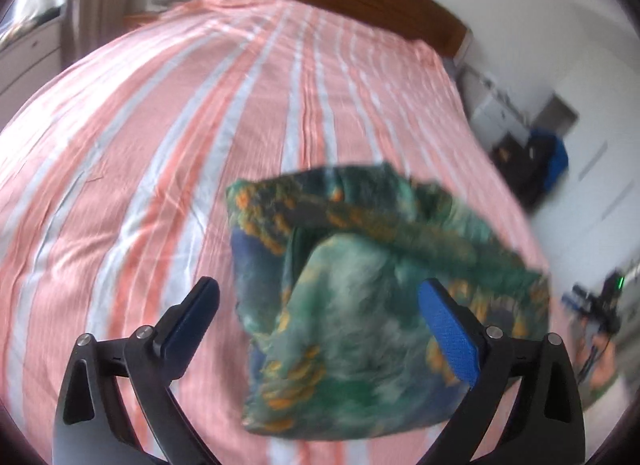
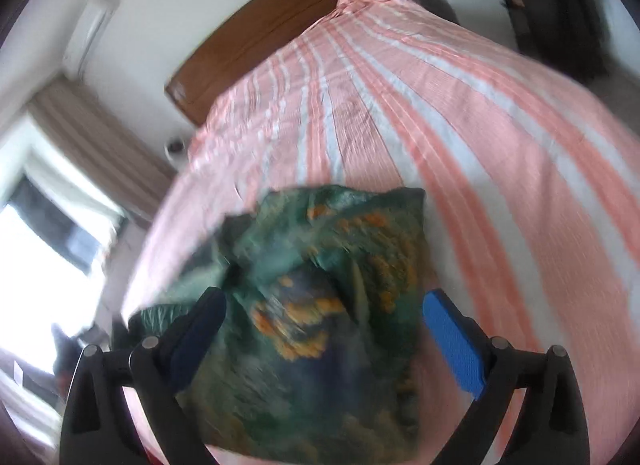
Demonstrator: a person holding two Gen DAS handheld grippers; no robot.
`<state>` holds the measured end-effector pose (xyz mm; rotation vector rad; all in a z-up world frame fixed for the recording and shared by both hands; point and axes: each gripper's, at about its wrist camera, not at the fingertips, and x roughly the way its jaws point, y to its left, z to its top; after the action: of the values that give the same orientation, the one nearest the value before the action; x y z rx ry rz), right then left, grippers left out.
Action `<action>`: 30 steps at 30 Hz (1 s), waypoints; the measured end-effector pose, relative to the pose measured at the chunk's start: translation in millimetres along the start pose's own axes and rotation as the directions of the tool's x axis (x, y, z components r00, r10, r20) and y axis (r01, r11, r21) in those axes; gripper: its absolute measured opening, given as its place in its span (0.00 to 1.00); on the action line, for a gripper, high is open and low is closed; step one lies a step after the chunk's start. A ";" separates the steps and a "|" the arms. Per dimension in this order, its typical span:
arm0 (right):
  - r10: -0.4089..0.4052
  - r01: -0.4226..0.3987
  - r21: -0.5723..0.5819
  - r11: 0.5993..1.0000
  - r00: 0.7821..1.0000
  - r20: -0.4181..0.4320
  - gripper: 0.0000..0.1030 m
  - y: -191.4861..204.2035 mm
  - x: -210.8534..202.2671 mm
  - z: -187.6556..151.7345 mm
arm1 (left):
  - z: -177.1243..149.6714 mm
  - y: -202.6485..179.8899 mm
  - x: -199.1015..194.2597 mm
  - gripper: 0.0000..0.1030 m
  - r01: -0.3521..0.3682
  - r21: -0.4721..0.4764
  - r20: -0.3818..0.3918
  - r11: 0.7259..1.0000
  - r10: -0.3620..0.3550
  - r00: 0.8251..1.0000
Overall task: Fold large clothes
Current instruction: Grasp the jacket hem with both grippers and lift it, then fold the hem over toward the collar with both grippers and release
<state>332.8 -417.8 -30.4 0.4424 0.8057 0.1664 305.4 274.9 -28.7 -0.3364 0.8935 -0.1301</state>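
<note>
Both the left gripper (image 1: 318,311) and right gripper (image 2: 324,323) are spread, nothing pinched; the green garment (image 1: 360,297) is seen folded near the bed's (image 1: 140,145) foot edge, so folding is judged nearly complete.

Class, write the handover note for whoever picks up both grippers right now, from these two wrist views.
Left gripper: open, holding nothing.
Right gripper: open, holding nothing.
Green patterned garment: lies in a compact folded bundle on the pink striped bedsheet, in front of both grippers.
Done: garment looks folded and released.
Left: check the bundle is tidy; blur hides its edges.
</note>
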 end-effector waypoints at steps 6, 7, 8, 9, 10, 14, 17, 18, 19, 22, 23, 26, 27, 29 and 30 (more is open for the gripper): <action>-0.100 0.046 -0.310 0.950 0.982 -0.161 0.94 33.2 54.5 -17.1 | -11.8 -34.8 66.8 0.84 -0.037 0.186 -0.119 0.982 0.060 0.991; -0.134 0.071 -0.351 0.934 0.978 -0.160 0.90 40.1 64.4 -21.3 | -14.3 -38.5 70.9 0.37 -0.033 0.195 -0.133 0.980 0.059 0.989; -0.174 0.101 -0.382 0.919 0.971 -0.161 0.61 46.5 75.5 -26.0 | -19.1 -43.2 76.3 0.10 -0.054 0.205 -0.166 0.977 0.089 0.982; -0.204 0.128 -0.391 0.911 0.966 -0.159 0.26 47.3 77.6 -29.3 | -23.9 -47.2 73.2 0.10 -0.077 0.218 -0.162 0.973 0.114 0.980; -0.253 0.181 -0.401 0.898 0.958 -0.135 0.18 50.7 76.2 -31.0 | -26.4 -51.3 66.4 0.09 -0.089 0.246 -0.135 0.965 0.125 0.983; -0.248 0.215 -0.445 0.869 0.969 -0.017 0.15 69.1 33.1 -24.7 | -13.7 -60.8 11.1 0.08 -0.102 0.259 0.013 0.961 0.102 0.995; -0.219 0.251 -0.457 0.853 0.968 0.123 0.15 90.8 2.3 5.3 | 26.4 -59.1 -14.8 0.08 -0.114 0.185 0.148 0.976 0.086 0.985; -0.213 0.262 -0.452 0.853 0.964 0.159 0.15 95.2 -0.7 15.9 | 44.7 -60.1 -16.0 0.08 -0.132 0.159 0.194 0.978 0.100 0.976; -0.207 0.274 -0.447 0.852 0.959 0.193 0.15 100.1 -1.3 27.8 | 60.0 -61.4 -9.8 0.08 -0.154 0.137 0.218 0.979 0.122 0.968; -0.220 0.326 -0.410 0.852 0.933 0.285 0.15 112.3 25.0 76.9 | 92.8 -60.7 23.2 0.08 -0.214 0.074 0.240 0.974 0.191 0.952; -0.226 0.339 -0.399 0.852 0.926 0.303 0.15 113.2 37.4 89.8 | 101.0 -60.0 37.3 0.08 -0.236 0.059 0.239 0.970 0.215 0.947; -0.252 0.369 -0.385 0.846 0.913 0.321 0.15 113.9 87.5 116.2 | 115.8 -57.6 102.3 0.08 -0.326 0.062 0.204 0.943 0.307 0.929; -0.265 0.378 -0.387 0.841 0.912 0.314 0.15 112.3 102.8 118.8 | 115.9 -52.4 127.3 0.08 -0.351 0.073 0.174 0.933 0.335 0.926; -0.313 0.402 -0.396 0.826 0.910 0.271 0.15 99.9 144.1 120.7 | 111.5 -36.1 166.0 0.09 -0.380 0.087 0.120 0.921 0.369 0.921; -0.347 0.416 -0.408 0.813 0.908 0.234 0.15 85.5 173.2 117.4 | 103.6 -24.6 188.0 0.10 -0.381 0.087 0.088 0.920 0.374 0.923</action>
<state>538.9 -325.1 -35.4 -0.1538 0.6657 -0.0605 504.2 228.9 -99.7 -0.0667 0.8642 0.1925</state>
